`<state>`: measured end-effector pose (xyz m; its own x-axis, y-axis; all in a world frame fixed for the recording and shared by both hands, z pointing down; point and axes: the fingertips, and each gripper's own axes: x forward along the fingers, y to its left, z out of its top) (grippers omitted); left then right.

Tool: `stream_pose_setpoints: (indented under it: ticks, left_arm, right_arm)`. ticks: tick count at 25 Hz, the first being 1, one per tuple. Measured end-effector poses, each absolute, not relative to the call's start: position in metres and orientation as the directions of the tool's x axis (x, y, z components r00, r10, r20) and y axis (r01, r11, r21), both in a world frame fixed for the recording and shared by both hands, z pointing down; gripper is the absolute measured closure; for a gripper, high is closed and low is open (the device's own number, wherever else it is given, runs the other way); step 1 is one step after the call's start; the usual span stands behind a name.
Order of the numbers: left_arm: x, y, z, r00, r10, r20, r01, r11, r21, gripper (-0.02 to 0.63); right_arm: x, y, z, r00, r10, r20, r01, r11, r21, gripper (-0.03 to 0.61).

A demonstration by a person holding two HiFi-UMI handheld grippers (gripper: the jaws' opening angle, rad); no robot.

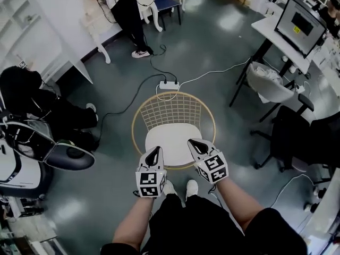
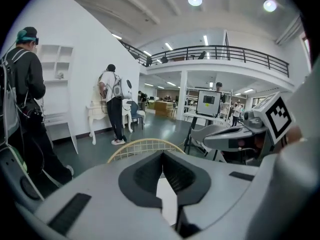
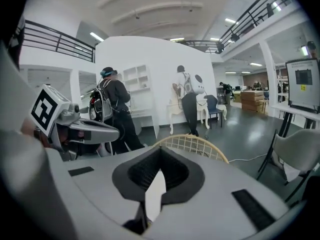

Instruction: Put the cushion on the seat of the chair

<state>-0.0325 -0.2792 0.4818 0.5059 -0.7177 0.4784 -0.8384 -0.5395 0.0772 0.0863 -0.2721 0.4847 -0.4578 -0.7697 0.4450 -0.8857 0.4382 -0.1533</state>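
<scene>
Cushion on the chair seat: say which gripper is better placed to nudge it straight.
Right, narrowly. The right gripper, shut and empty, shows over the front right of the cushion; the left gripper, also shut and empty, only reaches its front left edge, in the head view.

A glossy grey floor meets a white wall with shelves; a desk bears 1 monitor.

Metal-wire chair, glossy floor

The grey floor bears the wire chair; a power strip lies beyond.
</scene>
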Motion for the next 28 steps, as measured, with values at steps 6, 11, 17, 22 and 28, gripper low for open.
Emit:
stream_pose_setpoints:
  ticks: [6,11,17,22,28]
  left_arm:
    - [-0.022,-0.242,0.431,0.505,-0.749,0.428,-0.838,-0.545,0.035,0.597]
    - [-0.026,-0.209,0.429,0.503,-0.751,0.428,-0.841,-0.540,0.041,0.597]
    - [-0.037,-0.175,0.438,0.518,-0.726,0.452,-0.835,-0.544,0.084,0.597]
    - [-0.052,-0.156,0.433,0.543,-0.707,0.453,-0.817,-0.569,0.092,0.597]
    - [-0.084,-0.135,0.428,0.575,-0.695,0.432,-0.798,-0.591,0.112,0.597]
  right_arm:
    - [0.089,-0.241,0.440,-0.502,-0.766,0.401,-0.860,0.493,-0.134,0.566]
    - [0.084,-0.212,0.433,-0.524,-0.751,0.402,-0.843,0.523,-0.122,0.566]
    - [0.079,-0.182,0.433,-0.516,-0.752,0.410,-0.851,0.506,-0.143,0.566]
    - [0.067,-0.161,0.430,-0.493,-0.763,0.417,-0.866,0.474,-0.157,0.566]
    - [0.035,-0.136,0.425,-0.456,-0.786,0.418,-0.888,0.432,-0.157,0.568]
